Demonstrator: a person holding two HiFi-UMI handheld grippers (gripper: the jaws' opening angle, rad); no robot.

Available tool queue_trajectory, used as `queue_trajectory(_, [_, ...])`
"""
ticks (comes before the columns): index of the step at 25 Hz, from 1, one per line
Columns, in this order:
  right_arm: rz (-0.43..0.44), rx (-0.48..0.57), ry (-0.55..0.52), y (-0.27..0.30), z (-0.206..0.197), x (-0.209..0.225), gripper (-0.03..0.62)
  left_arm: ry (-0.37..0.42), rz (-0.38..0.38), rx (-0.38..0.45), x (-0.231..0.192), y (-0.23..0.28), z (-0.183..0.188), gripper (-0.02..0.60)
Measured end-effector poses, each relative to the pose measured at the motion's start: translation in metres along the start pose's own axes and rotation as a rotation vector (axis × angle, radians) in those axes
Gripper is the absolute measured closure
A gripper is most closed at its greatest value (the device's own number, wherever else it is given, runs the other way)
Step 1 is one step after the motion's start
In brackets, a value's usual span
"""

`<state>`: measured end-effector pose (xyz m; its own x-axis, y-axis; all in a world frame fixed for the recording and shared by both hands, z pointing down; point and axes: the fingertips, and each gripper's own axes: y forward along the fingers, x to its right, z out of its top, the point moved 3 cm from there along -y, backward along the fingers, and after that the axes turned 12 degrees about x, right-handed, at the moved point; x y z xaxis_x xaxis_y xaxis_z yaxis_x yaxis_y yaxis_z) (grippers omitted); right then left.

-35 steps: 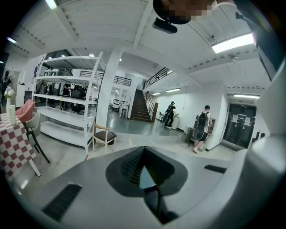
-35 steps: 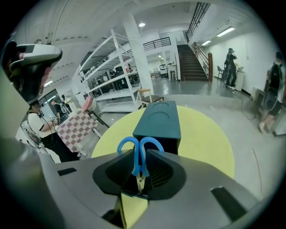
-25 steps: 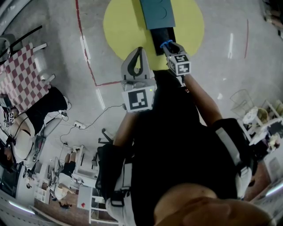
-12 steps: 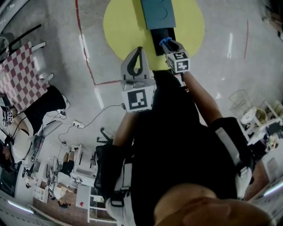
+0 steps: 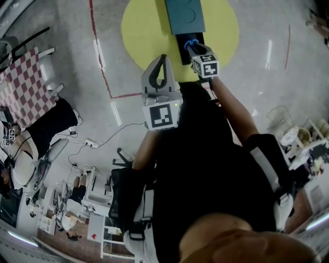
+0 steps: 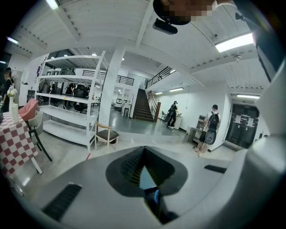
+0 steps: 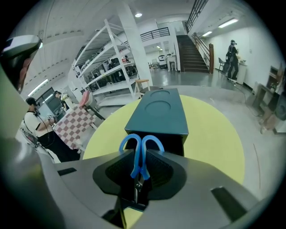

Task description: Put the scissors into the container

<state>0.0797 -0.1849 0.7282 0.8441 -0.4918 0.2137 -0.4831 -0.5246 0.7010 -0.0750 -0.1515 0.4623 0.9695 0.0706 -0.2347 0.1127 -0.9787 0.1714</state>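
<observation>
In the head view a teal box-shaped container (image 5: 184, 15) lies on a round yellow surface (image 5: 139, 31), its dark open end (image 5: 191, 38) facing me. My right gripper (image 5: 193, 47) is shut on the blue-handled scissors (image 5: 191, 42), right at that opening. The right gripper view shows the scissors (image 7: 140, 150) upright between the jaws of the right gripper (image 7: 139, 169), handle loops forward, and the container (image 7: 158, 114) just ahead. My left gripper (image 5: 161, 69) is held nearer my body, left of the container, its jaws together and holding nothing. In its own view the left gripper (image 6: 143, 172) faces the room.
A red line (image 5: 100, 61) runs across the grey floor left of the yellow surface. A checkered table (image 5: 23, 90) and a seated person (image 5: 31, 149) are at the far left. A wire basket (image 5: 280, 120) stands at the right. White shelving (image 6: 67, 107) and a chair (image 6: 106, 136) show in the left gripper view.
My right gripper has moved a little forward with the scissors, closer to the container's dark opening. The left gripper has stayed in place.
</observation>
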Motion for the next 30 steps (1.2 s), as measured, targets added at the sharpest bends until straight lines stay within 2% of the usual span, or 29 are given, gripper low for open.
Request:
queue_trajectory(16, [-0.027,-0.065,0.036,0.031,-0.005,0.01,0.511,-0.021,0.016,-0.013,-0.001,0.004,-0.002,0.583])
queue_trajectory(30, [-0.105,-0.147,0.025,0.055,-0.012,0.019,0.51,-0.019,0.024,-0.027,-0.007,0.008,-0.001,0.583])
